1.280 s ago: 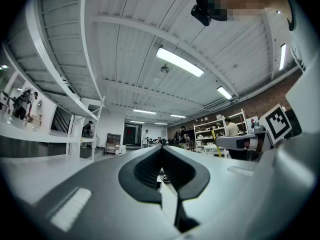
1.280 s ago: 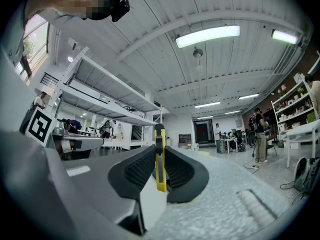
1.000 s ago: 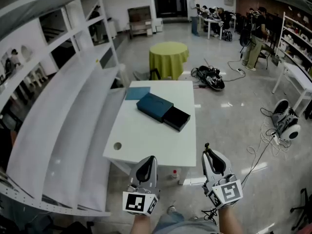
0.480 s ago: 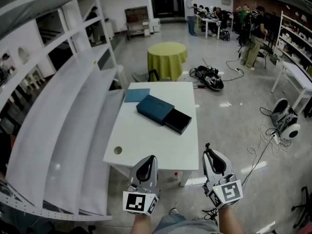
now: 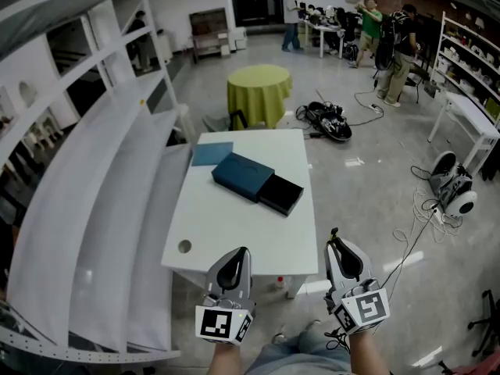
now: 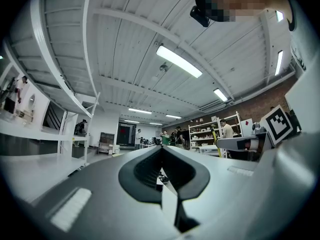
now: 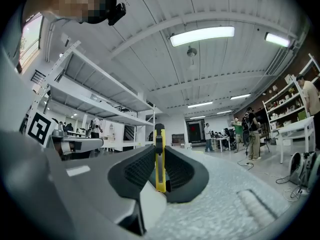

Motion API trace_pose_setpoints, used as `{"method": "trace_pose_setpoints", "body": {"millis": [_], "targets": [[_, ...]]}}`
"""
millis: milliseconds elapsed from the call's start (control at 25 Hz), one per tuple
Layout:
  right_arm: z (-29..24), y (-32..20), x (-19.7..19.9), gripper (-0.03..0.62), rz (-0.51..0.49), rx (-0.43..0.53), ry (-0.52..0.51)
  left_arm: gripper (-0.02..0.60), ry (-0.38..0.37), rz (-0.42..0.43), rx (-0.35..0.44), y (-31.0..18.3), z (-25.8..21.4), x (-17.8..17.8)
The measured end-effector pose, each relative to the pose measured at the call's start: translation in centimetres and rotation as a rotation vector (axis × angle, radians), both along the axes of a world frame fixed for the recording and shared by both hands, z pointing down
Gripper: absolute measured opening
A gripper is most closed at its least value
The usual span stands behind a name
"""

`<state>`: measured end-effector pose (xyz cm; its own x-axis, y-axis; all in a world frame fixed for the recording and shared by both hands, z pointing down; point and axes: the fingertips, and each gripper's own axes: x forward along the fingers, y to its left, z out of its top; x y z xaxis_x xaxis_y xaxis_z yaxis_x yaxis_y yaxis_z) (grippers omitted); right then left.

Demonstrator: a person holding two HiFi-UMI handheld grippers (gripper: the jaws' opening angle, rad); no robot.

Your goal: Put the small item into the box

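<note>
A dark teal box (image 5: 242, 175) lies on the white table (image 5: 234, 225), its black drawer (image 5: 281, 195) slid out to the right. Both grippers are held upright in front of the table's near edge, well short of the box. My right gripper (image 5: 337, 245) is shut on a slim yellow and black utility knife (image 7: 159, 156), which stands up between the jaws; its tip (image 5: 333, 233) pokes above them in the head view. My left gripper (image 5: 237, 255) is shut with nothing between its jaws, as the left gripper view (image 6: 162, 156) shows.
A flat blue sheet (image 5: 212, 153) lies behind the box. The table has a round hole (image 5: 184, 247) near its front left corner. White shelving (image 5: 86, 186) runs along the left. A round table with a yellow-green cloth (image 5: 258, 91), floor cables (image 5: 328, 121) and people stand beyond.
The head view has shifted slightly, so the table sits a little further left. People at the back have moved. Both grippers hold the same pose.
</note>
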<state>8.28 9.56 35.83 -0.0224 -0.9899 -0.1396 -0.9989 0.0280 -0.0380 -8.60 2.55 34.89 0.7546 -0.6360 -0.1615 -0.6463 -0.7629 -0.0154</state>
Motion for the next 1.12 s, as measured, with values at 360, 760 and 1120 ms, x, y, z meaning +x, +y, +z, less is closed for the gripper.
{"method": "trace_pose_setpoints", "body": {"millis": [360,760,1120], "targets": [[0.7,-2.6,1.3,0.061,0.008,-0.018,-0.006,0.012,-0.007,0.012,-0.022,-2.5,1.1,1.4],[-0.3,-8.1,3.0,0.061,-0.062,-0.005,0.003,0.012,-0.003,-0.035,-0.007,-6.9,0.1,3.4],[-1.3,-12.6,5.6,0.061,-0.133,0.004,0.020,0.012,0.005,-0.088,0.014,-10.1,-1.1,5.9]]}}
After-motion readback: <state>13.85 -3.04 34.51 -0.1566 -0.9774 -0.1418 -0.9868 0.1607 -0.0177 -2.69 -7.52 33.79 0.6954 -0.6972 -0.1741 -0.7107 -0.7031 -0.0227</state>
